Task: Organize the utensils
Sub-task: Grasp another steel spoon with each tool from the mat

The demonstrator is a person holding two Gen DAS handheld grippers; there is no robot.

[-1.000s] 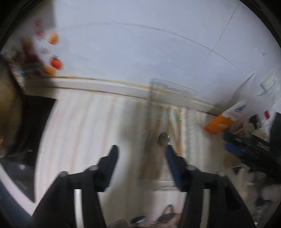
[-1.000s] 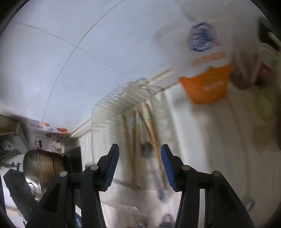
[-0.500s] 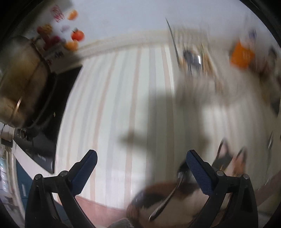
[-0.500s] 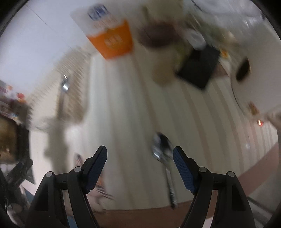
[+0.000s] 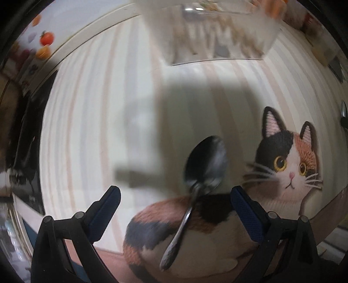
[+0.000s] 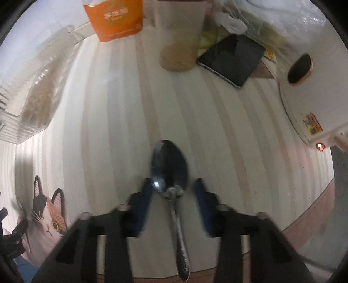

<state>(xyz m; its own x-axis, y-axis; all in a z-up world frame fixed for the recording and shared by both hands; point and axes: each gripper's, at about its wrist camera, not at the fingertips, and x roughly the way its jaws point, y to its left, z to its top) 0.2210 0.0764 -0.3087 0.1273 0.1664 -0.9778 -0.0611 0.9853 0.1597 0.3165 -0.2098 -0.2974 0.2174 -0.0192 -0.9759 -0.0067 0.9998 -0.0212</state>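
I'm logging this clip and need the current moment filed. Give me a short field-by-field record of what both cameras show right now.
left hand-held gripper: open, straddling a spoon lying on the cat picture
right hand-held gripper: open, blurred, either side of a second spoon
second spoon: flat on the striped table, bowl pointing away
clear utensil box: at the far side of the table
behind: orange bag, cup, tablet

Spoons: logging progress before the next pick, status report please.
Left gripper open over one spoon lying on the cat print. Right gripper open, straddling a second spoon. Neither gripped. Nothing blocking; clear utensil tray ahead.
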